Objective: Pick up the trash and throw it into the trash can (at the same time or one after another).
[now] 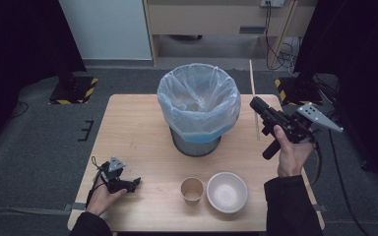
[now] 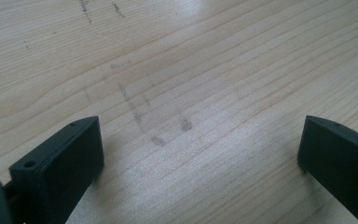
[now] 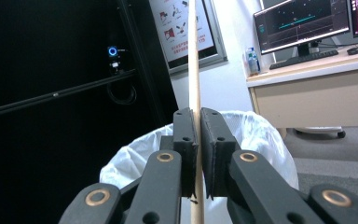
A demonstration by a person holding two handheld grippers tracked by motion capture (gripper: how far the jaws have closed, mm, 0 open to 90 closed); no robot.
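Note:
A thin wooden stick (image 1: 252, 81) runs along the table's right side, past the bin. My right gripper (image 1: 255, 103) is raised off the table and shut on it. In the right gripper view the stick (image 3: 193, 56) stands upright, pinched between the two black pads (image 3: 186, 140), and my right gripper (image 3: 199, 116) points toward the bin's white liner (image 3: 256, 135). My left gripper (image 1: 135, 183) rests low at the table's front left. Its jaws stand wide apart in the left gripper view (image 2: 200, 135), with bare wood between them.
A mesh bin with a white plastic liner (image 1: 199, 105) stands at the middle back of the wooden table (image 1: 133, 128). A paper cup (image 1: 192, 190) and a white bowl (image 1: 227, 191) sit side by side near the front edge. A desk with monitors (image 3: 303, 23) lies beyond.

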